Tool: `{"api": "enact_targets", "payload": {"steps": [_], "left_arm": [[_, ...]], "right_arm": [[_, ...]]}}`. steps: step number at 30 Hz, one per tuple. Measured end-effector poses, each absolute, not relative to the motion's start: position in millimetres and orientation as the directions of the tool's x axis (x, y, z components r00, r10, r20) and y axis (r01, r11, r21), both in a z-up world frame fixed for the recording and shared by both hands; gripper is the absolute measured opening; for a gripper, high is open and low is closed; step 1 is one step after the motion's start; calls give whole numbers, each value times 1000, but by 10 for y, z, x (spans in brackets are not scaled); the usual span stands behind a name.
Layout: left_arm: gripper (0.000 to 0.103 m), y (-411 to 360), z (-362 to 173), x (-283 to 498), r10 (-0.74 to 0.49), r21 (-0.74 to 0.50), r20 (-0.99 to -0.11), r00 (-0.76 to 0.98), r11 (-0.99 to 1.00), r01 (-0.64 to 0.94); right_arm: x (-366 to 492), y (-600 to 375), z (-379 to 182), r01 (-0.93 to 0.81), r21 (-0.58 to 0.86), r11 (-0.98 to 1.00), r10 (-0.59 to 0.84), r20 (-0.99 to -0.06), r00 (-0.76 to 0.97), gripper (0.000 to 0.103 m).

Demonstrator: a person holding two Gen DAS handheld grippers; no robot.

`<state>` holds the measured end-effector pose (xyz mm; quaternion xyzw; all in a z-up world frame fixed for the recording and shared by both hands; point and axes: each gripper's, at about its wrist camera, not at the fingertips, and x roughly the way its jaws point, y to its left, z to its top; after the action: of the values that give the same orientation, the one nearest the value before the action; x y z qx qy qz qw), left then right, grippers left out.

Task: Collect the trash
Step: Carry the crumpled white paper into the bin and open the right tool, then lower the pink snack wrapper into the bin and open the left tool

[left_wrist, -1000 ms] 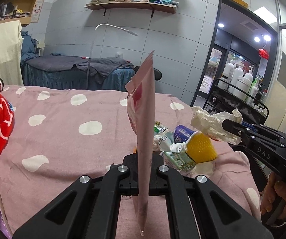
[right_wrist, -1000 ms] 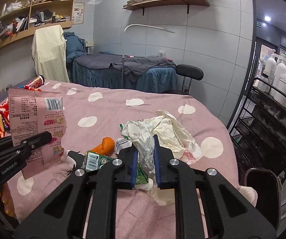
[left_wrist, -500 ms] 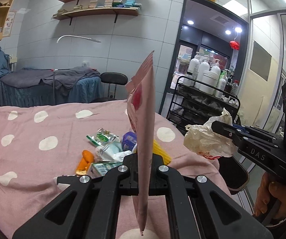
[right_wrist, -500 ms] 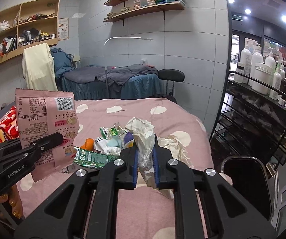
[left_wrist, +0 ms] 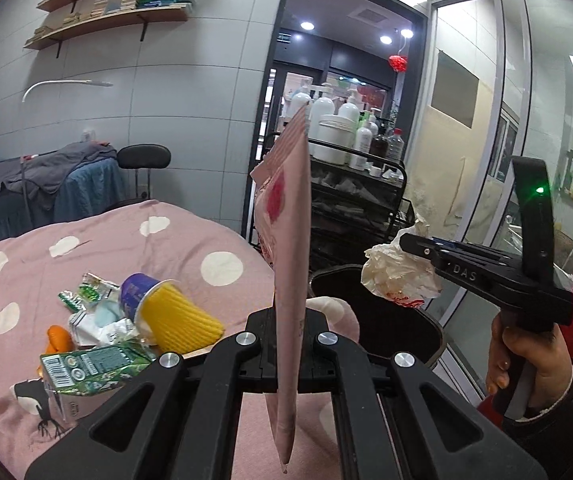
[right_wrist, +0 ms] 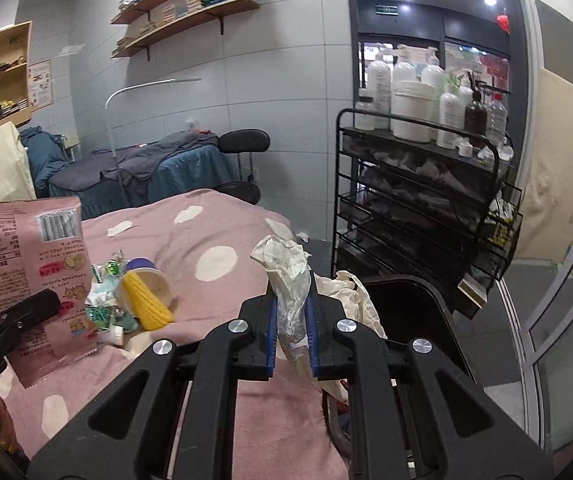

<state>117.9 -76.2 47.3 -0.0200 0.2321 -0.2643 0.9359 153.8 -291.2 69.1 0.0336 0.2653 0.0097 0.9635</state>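
My left gripper (left_wrist: 289,328) is shut on a pink snack bag (left_wrist: 288,240), held upright and edge-on; its printed back shows in the right wrist view (right_wrist: 26,280). My right gripper (right_wrist: 292,328) is shut on crumpled white paper (right_wrist: 286,264), also seen in the left wrist view (left_wrist: 398,280) hanging above a black trash bin (left_wrist: 374,320). The bin (right_wrist: 406,312) stands off the bed's right edge. Left on the pink dotted bedspread (left_wrist: 86,240) are a yellow ridged cup (left_wrist: 178,320), a purple tub (left_wrist: 136,292), a green carton (left_wrist: 90,368) and wrappers.
A black wire rack (right_wrist: 426,200) with white bottles stands behind the bin. A glass partition (left_wrist: 526,160) runs along the right. A blue-covered treatment bed (right_wrist: 146,168) and a black stool (right_wrist: 246,140) are at the back. Wall shelves hang above.
Both grippers have swung right with their loads, from over the middle of the bed to its right edge. The bin has come into view, and the crumpled paper now hangs above it.
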Motion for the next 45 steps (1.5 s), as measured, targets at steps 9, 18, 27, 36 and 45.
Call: {"api": "enact_targets", "payload": {"steps": [9,18,27,36,45], "left_arm": [[3,-1133,392,1354,-575,-183,-463,674,806,563],[3,-1428,345,1367,-597,-180,-486,638,783,595],[3,-1757,311,1438,-620,-180,-513,593,753,632],[3,-2185,246,1657,-642,-193,-554,531,719,668],[3,-2546,23,1806,-653,-229,-611,447,686,690]], "right_arm": [[1901,-3586,-6,130,193,973,26,-645,763,13],[2107,-3940,-643,240,225,944,0,-730,684,45],[1871,-3872,-668,252,161,954,-66,-707,704,82],[1433,-3724,-579,252,100,963,-124,-663,738,89],[1105,-3744,-472,280,98,955,-163,-617,770,93]]}}
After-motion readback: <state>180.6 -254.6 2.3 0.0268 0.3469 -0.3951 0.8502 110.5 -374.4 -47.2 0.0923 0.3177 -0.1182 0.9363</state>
